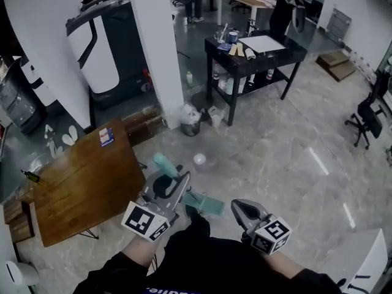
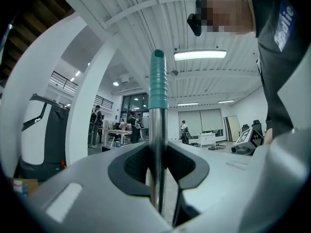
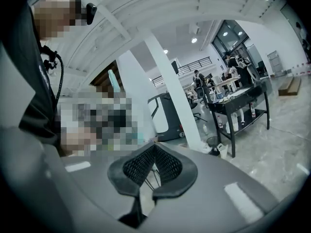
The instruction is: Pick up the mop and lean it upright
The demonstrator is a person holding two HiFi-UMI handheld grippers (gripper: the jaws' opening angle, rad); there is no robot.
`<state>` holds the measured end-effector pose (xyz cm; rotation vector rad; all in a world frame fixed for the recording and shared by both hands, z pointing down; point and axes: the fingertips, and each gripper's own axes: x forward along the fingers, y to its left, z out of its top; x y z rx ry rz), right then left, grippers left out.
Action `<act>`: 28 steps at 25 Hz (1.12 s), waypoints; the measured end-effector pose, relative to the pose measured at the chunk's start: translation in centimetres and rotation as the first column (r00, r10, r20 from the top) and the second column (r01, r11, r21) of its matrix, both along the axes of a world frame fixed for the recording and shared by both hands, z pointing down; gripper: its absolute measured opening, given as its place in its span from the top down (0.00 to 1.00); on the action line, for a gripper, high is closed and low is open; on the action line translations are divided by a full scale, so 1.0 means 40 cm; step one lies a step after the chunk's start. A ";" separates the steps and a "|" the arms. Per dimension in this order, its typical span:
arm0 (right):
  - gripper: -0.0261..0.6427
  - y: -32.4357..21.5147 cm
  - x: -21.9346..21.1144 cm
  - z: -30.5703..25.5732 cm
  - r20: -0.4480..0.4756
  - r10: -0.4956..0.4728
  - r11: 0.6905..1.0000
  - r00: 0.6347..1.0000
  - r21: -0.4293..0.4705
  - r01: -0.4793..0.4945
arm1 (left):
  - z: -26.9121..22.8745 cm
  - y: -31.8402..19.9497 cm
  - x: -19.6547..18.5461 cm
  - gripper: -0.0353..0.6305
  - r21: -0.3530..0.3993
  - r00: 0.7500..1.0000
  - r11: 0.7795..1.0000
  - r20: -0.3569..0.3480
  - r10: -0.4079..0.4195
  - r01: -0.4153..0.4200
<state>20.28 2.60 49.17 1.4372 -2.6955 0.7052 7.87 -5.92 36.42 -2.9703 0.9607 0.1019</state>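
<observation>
The mop stands upright in front of me. Its metal pole (image 2: 156, 144) runs up between my left gripper's jaws to a teal ribbed grip (image 2: 158, 79). In the head view the teal grip (image 1: 164, 163) pokes up past my left gripper (image 1: 170, 185), which is shut on the pole, and the teal mop head (image 1: 206, 204) lies on the floor below. My right gripper (image 1: 242, 208) is held apart to the right, its pads (image 3: 146, 164) together with nothing between them. The teal grip (image 3: 113, 84) also shows at the left of the right gripper view.
A wooden table (image 1: 86, 185) stands close on the left. A white pillar (image 1: 156, 54) rises ahead with a bin (image 1: 191, 121) at its foot. A black table (image 1: 288, 57) with bottles is beyond, and a black chair (image 1: 367, 118) is at the right. A small white round thing (image 1: 199, 159) lies on the floor.
</observation>
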 end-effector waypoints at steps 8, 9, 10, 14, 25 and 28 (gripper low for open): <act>0.95 -0.370 0.007 -0.014 -0.060 0.015 1.000 0.998 -0.013 -0.016 | 0.077 -0.308 0.018 0.79 -0.075 0.999 0.996 -0.020 0.039 -0.041; 0.95 -0.411 0.002 -0.022 -0.063 0.018 1.000 0.998 -0.010 -0.019 | 0.085 -0.342 0.015 0.79 -0.084 0.999 0.995 -0.016 0.045 -0.046; 0.95 -0.450 -0.004 -0.025 -0.064 0.020 1.000 0.998 -0.008 -0.021 | 0.095 -0.375 0.011 0.79 -0.092 0.999 0.995 -0.012 0.048 -0.049; 0.95 -0.570 -0.019 -0.005 -0.048 0.013 0.999 0.999 -0.040 -0.015 | 0.132 -0.501 0.005 0.79 -0.117 0.999 0.993 0.007 0.032 -0.031; 0.95 -0.857 -0.018 0.009 -0.002 -0.125 0.991 0.992 -0.048 0.124 | 0.163 -0.800 -0.014 0.79 -0.101 0.992 0.988 0.057 -0.113 0.118; 0.95 -0.977 0.016 -0.002 0.008 -0.180 0.983 0.984 -0.014 0.180 | 0.184 -0.884 -0.003 0.79 -0.103 0.983 0.979 0.074 -0.170 0.177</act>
